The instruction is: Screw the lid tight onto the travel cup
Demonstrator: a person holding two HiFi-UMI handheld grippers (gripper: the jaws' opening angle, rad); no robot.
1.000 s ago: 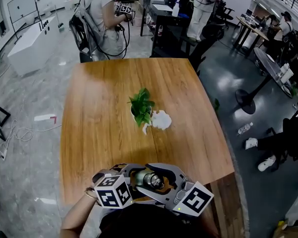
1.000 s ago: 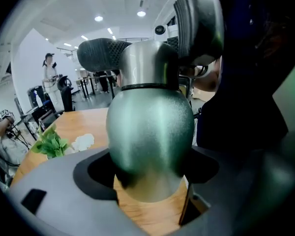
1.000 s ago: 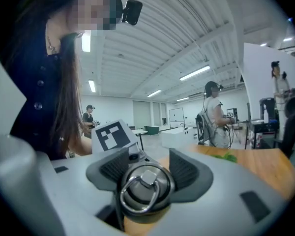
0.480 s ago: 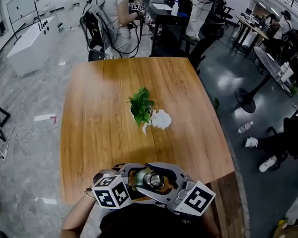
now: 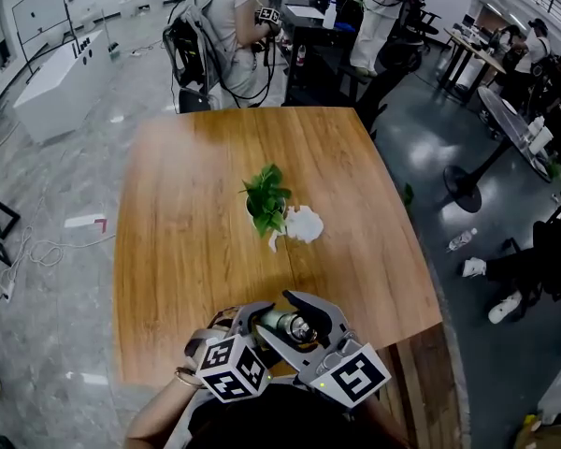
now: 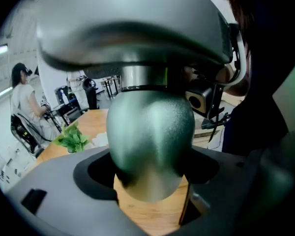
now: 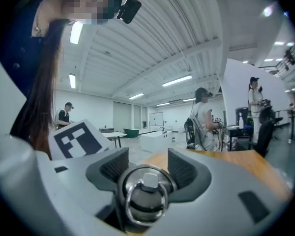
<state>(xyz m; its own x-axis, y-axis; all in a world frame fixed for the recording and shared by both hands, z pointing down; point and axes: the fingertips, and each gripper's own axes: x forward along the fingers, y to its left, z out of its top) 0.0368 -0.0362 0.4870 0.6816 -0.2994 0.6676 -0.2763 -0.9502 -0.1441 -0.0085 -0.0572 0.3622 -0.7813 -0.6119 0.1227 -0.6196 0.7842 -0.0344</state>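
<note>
In the head view the cup [image 5: 279,323] is mostly covered by the 2 grippers. Only a short steel stretch and its lid end show, held in the air over the near edge of the table [image 5: 196,213]. The left gripper view is filled by the cup's blurred body, so its base and top are cut off and the lower jaw is a grey smear. The left gripper [image 5: 248,318] is clamped on the cup, 1 jaw above the body and 1 below. The right gripper [image 7: 146,167] faces the cup end-on. The lid [image 7: 144,196], with a wire ring across it, sits low between the 2 ribbed pads [image 7: 113,167], which stand wide and meet its sides. The seam where lid joins cup is hidden behind the lid. The left hand [image 5: 204,342] shows only as fingers and a wrist beside its marker cube, and the right hand is out of sight under its gripper. The left gripper slants downward, the right lies close to level, and the 2 meet nose to nose at the cup. A plant [image 5: 266,199] and a white scrap [image 5: 304,224] sit well apart from them at mid-table.
</note>
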